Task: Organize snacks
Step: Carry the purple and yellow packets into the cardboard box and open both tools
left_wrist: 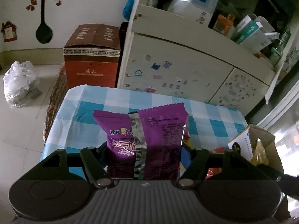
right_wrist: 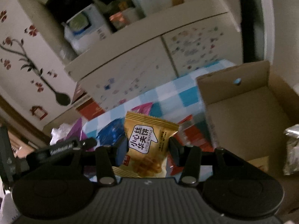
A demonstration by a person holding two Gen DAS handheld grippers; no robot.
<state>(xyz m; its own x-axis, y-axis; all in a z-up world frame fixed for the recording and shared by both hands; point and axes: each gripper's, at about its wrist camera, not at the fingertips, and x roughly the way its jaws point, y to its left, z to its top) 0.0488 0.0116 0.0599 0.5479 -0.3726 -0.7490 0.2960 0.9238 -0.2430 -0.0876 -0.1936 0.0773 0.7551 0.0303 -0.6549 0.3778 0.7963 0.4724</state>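
Both packets held above checked cloth [left_wrist: 115,100], open carton [right_wrist: 243,112] right

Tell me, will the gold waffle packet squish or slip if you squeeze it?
Probably squishes a bit: the gold waffle packet looks puffy between the right gripper's jaws. Its shiny wrapper may be slippery. It seems light, standing up from one pinch. The waffles inside could crumble.

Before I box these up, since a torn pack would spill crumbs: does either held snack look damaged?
No tear shows. The purple packet in the left gripper and the gold waffle packet in the right gripper look sealed.
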